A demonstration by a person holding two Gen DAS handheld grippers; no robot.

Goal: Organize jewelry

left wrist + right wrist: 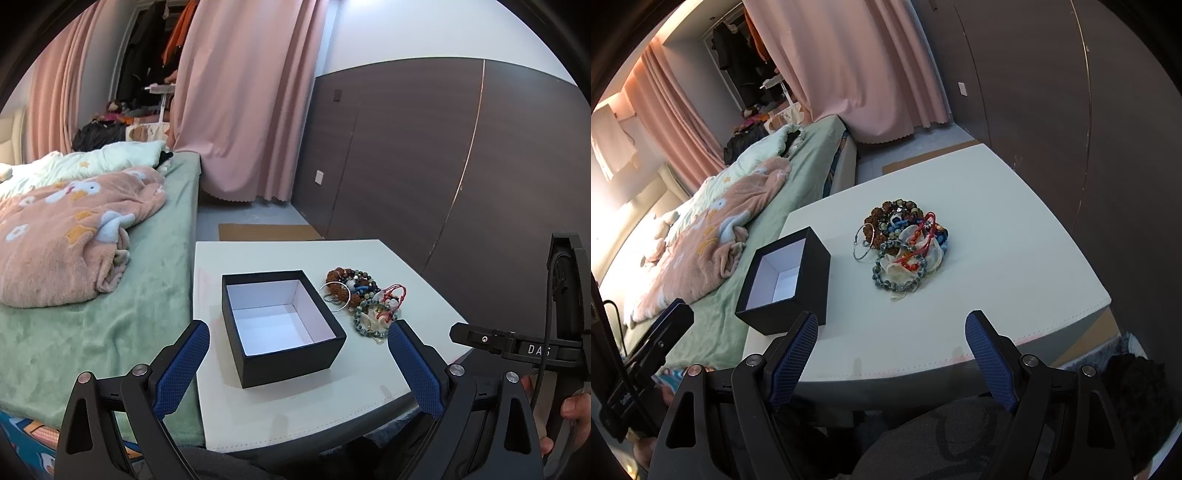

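A black box (282, 326) with a white, bare inside stands open on the white table (295, 410). Right of it lies a heap of jewelry (360, 299): beaded bracelets, a thin silver bangle (335, 296), red cords. My left gripper (297, 334) hovers open over the table's near edge, its blue pads either side of the box and apart from it. In the right wrist view the same box (786, 275) sits left of the jewelry heap (905, 247). My right gripper (892, 325) is open, short of the heap, nothing between its fingers.
A bed (122, 317) with a green sheet and a pink blanket (66, 236) adjoins the table's left side. Dark wall panels (424, 166) rise behind and to the right. Pink curtains (243, 103) hang at the back. A hand (574, 410) holds the other gripper's handle at the right.
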